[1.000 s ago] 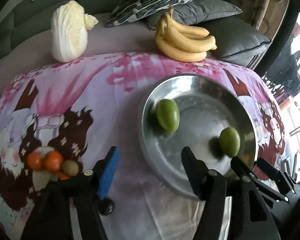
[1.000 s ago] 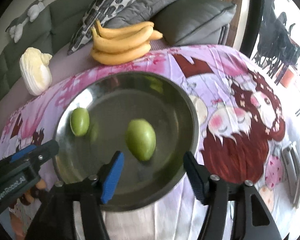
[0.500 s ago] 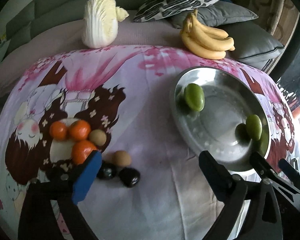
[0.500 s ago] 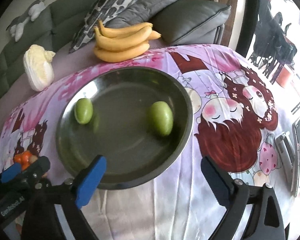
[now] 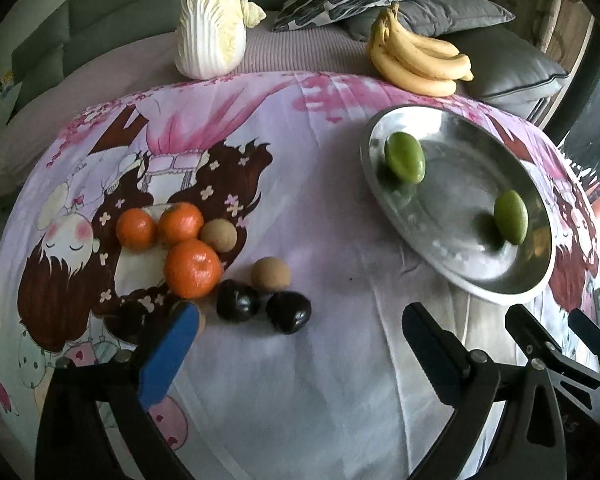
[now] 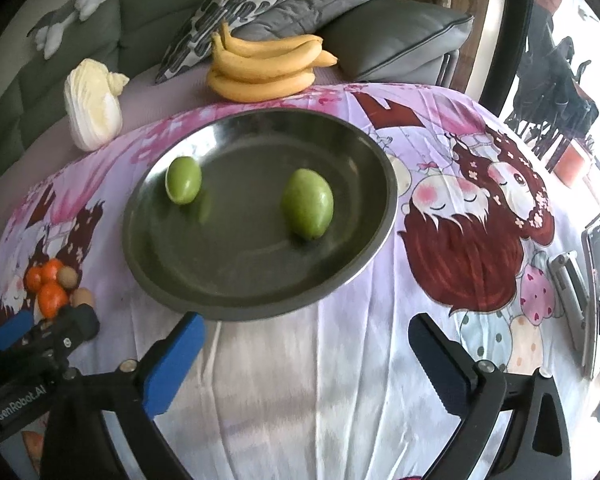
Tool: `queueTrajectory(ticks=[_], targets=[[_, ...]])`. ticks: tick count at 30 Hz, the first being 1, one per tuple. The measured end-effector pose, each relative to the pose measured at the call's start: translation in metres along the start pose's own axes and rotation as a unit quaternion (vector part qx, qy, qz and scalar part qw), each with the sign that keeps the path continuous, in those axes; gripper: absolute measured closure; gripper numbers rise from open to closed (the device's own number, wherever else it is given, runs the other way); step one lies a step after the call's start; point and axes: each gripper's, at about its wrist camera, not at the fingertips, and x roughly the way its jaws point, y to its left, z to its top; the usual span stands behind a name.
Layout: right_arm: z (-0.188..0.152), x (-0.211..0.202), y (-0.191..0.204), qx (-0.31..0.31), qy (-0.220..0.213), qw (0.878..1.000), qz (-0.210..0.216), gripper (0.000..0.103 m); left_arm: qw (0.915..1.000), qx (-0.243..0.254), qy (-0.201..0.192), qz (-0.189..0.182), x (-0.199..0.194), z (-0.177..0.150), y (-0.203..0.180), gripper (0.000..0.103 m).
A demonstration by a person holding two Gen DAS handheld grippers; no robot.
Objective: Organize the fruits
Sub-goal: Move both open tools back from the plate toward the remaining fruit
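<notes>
With two green oval fruits (image 6: pixel 307 204) resting in the round steel bowl (image 6: pixel 380 160), I held both hand-held grippers, left (image 5: pixel 296 344) and right (image 6: pixel 306 352), open and empty, ready to collect more.

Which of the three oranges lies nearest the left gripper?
The largest orange, lowest of the trio, just above the left gripper's blue fingertip; the other two sit farther back.

Two mangoes (image 6: pixel 307 204) probably in tray (image 6: pixel 376 160), bananas (image 6: pixel 266 68) behind.

Plate (image 6: pixel 384 184): shiny metal, smooth. Cloth (image 5: pixel 320 380) over counter: printed fabric, matt, creased. Green fruits (image 6: pixel 308 204): smooth, slight sheen. Oranges (image 5: pixel 193 269): glossy, dimpled. Dark fruits (image 5: pixel 288 312): v. glossy. Cushions (image 6: pixel 396 36): matt fabric.
</notes>
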Motion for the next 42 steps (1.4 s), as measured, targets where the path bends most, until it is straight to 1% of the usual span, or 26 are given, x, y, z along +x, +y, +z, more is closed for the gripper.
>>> queueTrajectory(ticks=[4, 8, 13, 19, 23, 29, 33, 40, 42], targets=[[-0.002, 0.0, 0.004, -0.008, 0.003, 1.0, 0.0, 0.0, 1.0, -0.002, 0.001, -0.004, 0.0, -0.002, 0.004, 0.002], [-0.003, 0.0, 0.005, -0.011, 0.004, 1.0, 0.0, 0.0, 0.9998, -0.008, 0.006, -0.019, 0.003, -0.004, 0.008, 0.002], [-0.004, 0.001, 0.008, -0.015, 0.01, 1.0, -0.002, 0.0, 0.9998, -0.005, 0.005, -0.02, 0.005, -0.004, 0.009, 0.002], [-0.004, 0.002, 0.011, -0.02, 0.014, 1.0, 0.002, 0.0, 0.9993, -0.018, -0.006, -0.031, 0.003, -0.003, 0.016, 0.002], [-0.005, 0.004, 0.014, -0.021, 0.02, 1.0, 0.003, 0.0, 0.9994, -0.01, -0.014, -0.03, 0.002, -0.003, 0.017, 0.002], [-0.005, 0.005, 0.02, -0.022, 0.026, 0.999, 0.006, 0.0, 0.999, 0.005, 0.002, -0.045, 0.003, -0.002, 0.021, 0.002], [-0.005, 0.005, 0.025, -0.024, 0.027, 0.999, 0.003, 0.0, 0.9983, 0.027, 0.001, -0.051, 0.001, -0.002, 0.02, 0.002], [-0.007, 0.008, 0.034, -0.016, 0.037, 0.999, 0.031, 0.0, 0.9973, 0.019, 0.0, -0.071, -0.002, 0.001, 0.034, 0.002], [-0.008, 0.008, 0.04, -0.022, 0.037, 0.998, 0.039, 0.001, 0.9975, 0.018, 0.0, -0.069, -0.002, 0.0, 0.039, 0.002]])
